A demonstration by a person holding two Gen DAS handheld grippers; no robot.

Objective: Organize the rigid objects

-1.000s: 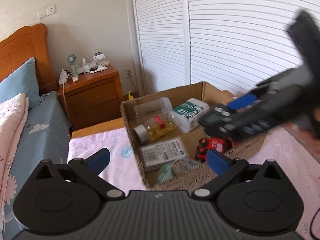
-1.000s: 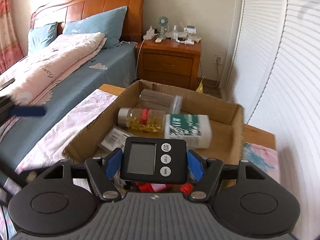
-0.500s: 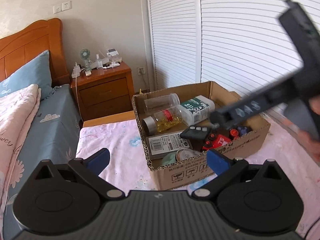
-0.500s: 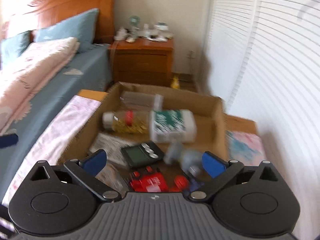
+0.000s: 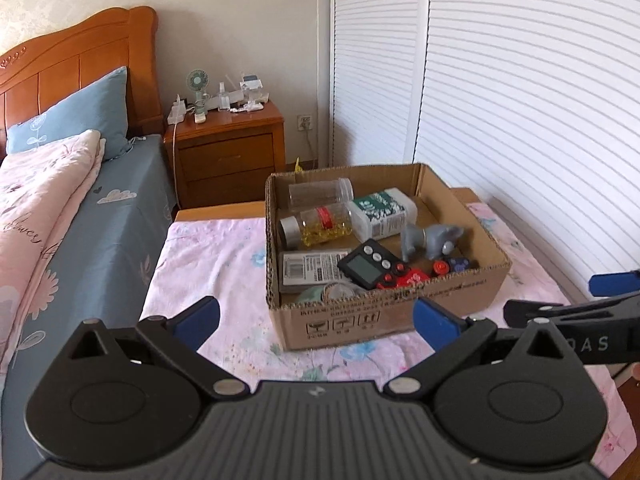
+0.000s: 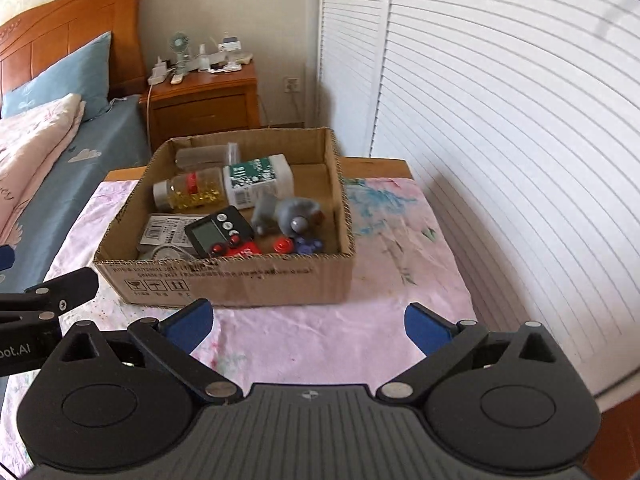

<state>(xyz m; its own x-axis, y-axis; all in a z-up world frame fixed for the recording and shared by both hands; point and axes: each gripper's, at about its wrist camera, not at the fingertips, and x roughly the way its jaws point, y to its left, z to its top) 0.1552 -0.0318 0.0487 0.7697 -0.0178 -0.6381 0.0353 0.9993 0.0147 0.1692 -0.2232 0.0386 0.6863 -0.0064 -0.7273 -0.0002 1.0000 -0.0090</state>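
A cardboard box (image 5: 360,322) (image 6: 240,282) stands on a table with a pink floral cloth (image 5: 208,268). Inside lie a black digital timer (image 5: 370,263) (image 6: 218,234), a grey toy (image 5: 430,240) (image 6: 288,212), a bottle of yellow capsules (image 5: 316,226), a white green-labelled bottle (image 5: 382,212), a clear jar (image 5: 320,191), a barcode packet (image 5: 310,270) and red toy parts (image 5: 404,280). My left gripper (image 5: 316,320) is open and empty, in front of the box. My right gripper (image 6: 308,322) is open and empty, also in front of the box, and shows at the right edge of the left wrist view (image 5: 580,316).
A bed with blue sheet and pink quilt (image 5: 48,208) lies to the left. A wooden nightstand (image 5: 228,156) with a small fan and chargers stands behind the table. White louvred closet doors (image 5: 500,100) run along the right.
My right gripper let go of the timer, which now lies in the box. Both grippers have pulled back from the box; the right one has dropped low to the right.
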